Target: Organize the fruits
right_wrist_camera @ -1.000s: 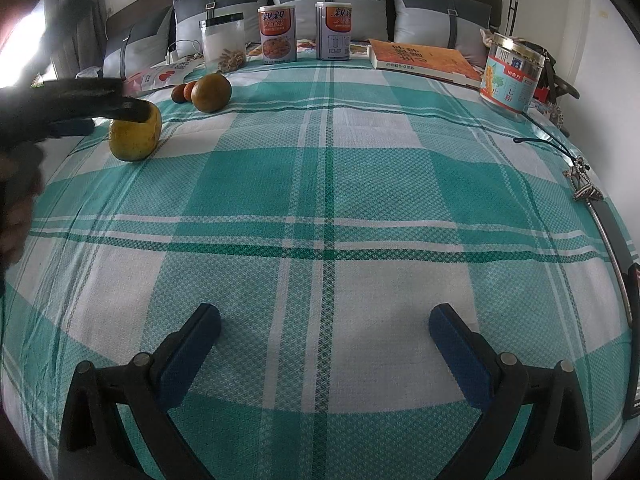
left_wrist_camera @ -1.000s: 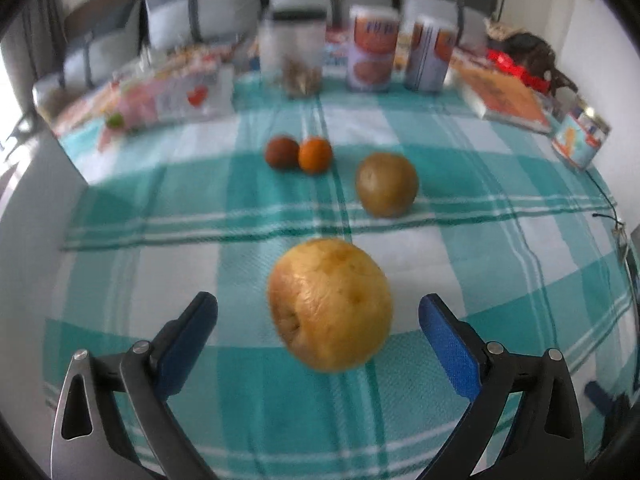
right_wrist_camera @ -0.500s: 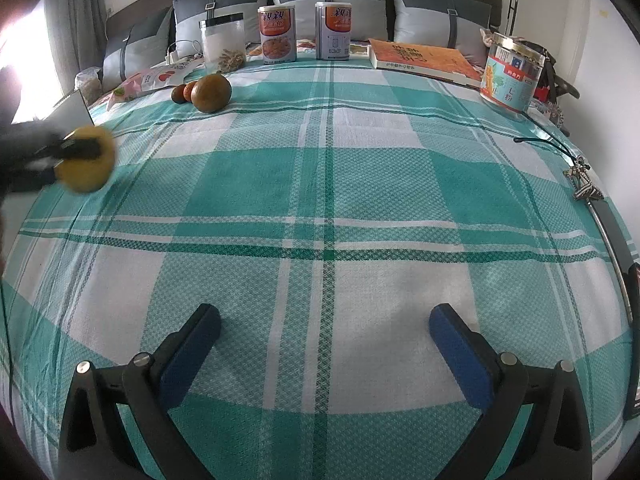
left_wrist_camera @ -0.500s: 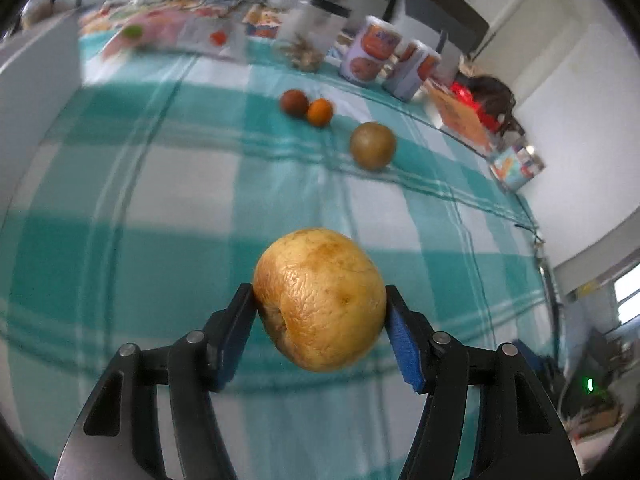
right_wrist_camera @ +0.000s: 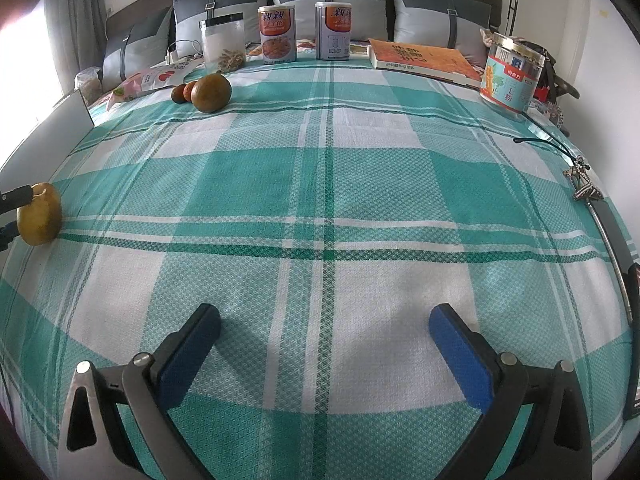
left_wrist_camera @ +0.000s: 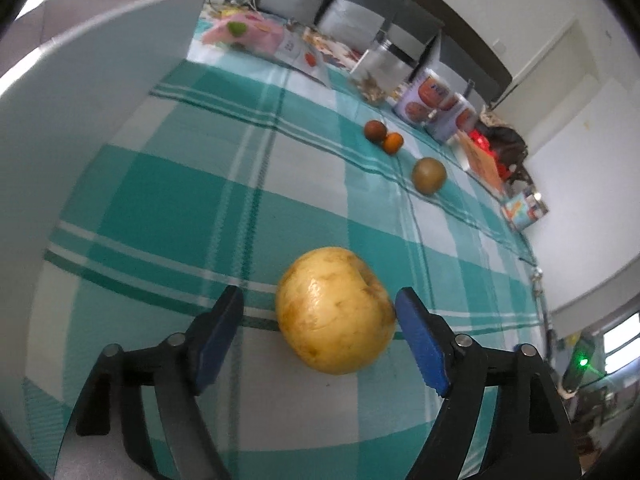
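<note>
Yellow pear [left_wrist_camera: 334,310] is seen resting on the checked bed cover [left_wrist_camera: 200,200] between the left gripper [left_wrist_camera: 320,332] fingers, which have just been opening; a gap shows at one pad. Withdrawal should be made straight back so nothing is nudged. Brown blotches mark its skin. The right gripper [right_wrist_camera: 326,354] is spread, empty.

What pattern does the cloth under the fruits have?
The cloth has a teal and white check with thin green lines, clearest in the right wrist view.
</note>
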The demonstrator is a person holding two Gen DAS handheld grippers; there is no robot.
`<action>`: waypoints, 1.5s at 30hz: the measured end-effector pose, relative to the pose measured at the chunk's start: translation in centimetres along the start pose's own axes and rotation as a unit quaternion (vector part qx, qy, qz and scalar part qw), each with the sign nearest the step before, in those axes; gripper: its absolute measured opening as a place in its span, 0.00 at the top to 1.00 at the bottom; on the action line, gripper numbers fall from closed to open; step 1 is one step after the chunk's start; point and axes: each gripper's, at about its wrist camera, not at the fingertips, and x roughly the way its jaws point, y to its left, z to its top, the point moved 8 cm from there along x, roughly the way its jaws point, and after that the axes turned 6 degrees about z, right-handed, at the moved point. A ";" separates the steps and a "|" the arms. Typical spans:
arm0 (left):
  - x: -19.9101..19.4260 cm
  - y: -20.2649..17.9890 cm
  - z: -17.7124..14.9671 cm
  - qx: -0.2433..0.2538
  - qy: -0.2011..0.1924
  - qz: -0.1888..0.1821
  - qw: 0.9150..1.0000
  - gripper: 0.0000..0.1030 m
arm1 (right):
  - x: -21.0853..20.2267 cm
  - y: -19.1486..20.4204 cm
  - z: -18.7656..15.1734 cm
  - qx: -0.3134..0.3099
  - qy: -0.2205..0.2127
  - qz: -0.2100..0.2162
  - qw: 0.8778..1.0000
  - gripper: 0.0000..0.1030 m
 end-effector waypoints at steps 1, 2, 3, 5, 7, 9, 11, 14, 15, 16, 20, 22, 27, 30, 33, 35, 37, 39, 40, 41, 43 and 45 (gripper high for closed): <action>-0.2 0.2 0.0 0.002 -0.002 0.004 1.000 0.22 | 0.0 0.0 0.0 0.000 0.000 0.000 1.000 0.00; -0.3 0.2 -0.1 0.005 -0.003 0.010 1.000 0.22 | 0.0 0.0 0.0 0.000 0.000 0.000 1.000 0.00; -0.4 0.0 -0.3 0.011 -0.002 0.014 1.000 0.22 | 0.0 0.0 0.0 0.000 0.000 0.000 1.000 0.00; -0.2 -0.3 -0.7 0.028 0.008 0.022 0.999 0.22 | 0.0 0.0 0.0 0.001 0.000 0.001 1.000 0.00; -0.5 -0.4 -0.8 0.036 0.006 0.029 0.999 0.22 | 0.0 0.0 0.0 0.001 0.000 0.001 1.000 0.00; -1.2 -0.4 -1.0 0.041 -0.004 0.031 0.999 0.21 | 0.0 0.0 0.0 0.001 0.000 0.001 1.000 0.00; -1.8 -0.7 -1.3 0.058 -0.010 0.030 0.998 0.19 | 0.0 0.0 0.0 0.001 0.000 0.001 1.000 0.00; -2.2 -1.3 -2.1 0.105 -0.015 0.051 0.993 0.17 | 0.0 0.0 0.0 0.001 0.000 0.001 1.000 0.00; -1.9 -1.6 -2.7 0.129 -0.011 0.062 0.990 0.17 | 0.0 0.0 0.0 0.001 0.000 0.001 1.000 0.00; -1.6 -1.8 -3.0 0.142 -0.008 0.070 0.987 0.17 | -0.1 0.0 0.0 0.001 0.000 0.001 1.000 0.00; -0.4 -1.8 -3.9 0.165 -0.006 0.105 0.981 0.17 | 0.0 0.0 0.0 0.001 0.000 0.001 1.000 0.00; 0.8 -0.7 -3.8 0.158 -0.008 0.141 0.977 0.17 | 0.0 0.0 0.0 0.001 0.000 0.001 1.000 0.00; 1.8 0.3 -3.8 0.157 -0.031 0.166 0.973 0.09 | 0.0 0.0 0.0 0.001 0.000 0.001 1.000 0.00; 1.9 0.6 -3.8 0.151 -0.032 0.167 0.974 0.07 | 0.0 0.0 0.0 0.001 0.000 0.001 1.000 0.00; 1.8 0.6 -3.8 0.151 -0.033 0.170 0.973 0.05 | 0.0 0.0 0.0 0.001 0.001 0.001 1.000 0.00; 1.8 0.6 -3.8 0.151 -0.033 0.171 0.973 0.05 | 0.0 0.1 0.0 0.001 0.001 0.001 1.000 0.00; 1.8 0.6 -3.8 0.150 -0.033 0.171 0.973 0.05 | 0.0 0.1 0.0 0.001 0.001 0.000 1.000 0.00; 1.8 0.6 -3.8 0.151 -0.033 0.172 0.973 0.05 | 0.0 0.1 0.0 0.001 0.001 0.000 1.000 0.00; 1.8 0.6 -3.8 0.150 -0.033 0.172 0.973 0.05 | 0.0 0.1 0.0 0.001 0.001 0.000 1.000 0.00; 1.8 0.6 -3.8 0.151 -0.033 0.172 0.973 0.05 | 0.0 0.1 0.0 0.001 0.001 0.000 1.000 0.00; 1.9 0.6 -3.8 0.151 -0.033 0.172 0.973 0.05 | 0.0 0.1 0.0 0.001 0.001 0.000 1.000 0.00; 1.8 0.7 -3.8 0.151 -0.033 0.172 0.973 0.05 | 0.0 0.0 0.0 0.002 0.001 0.001 1.000 0.00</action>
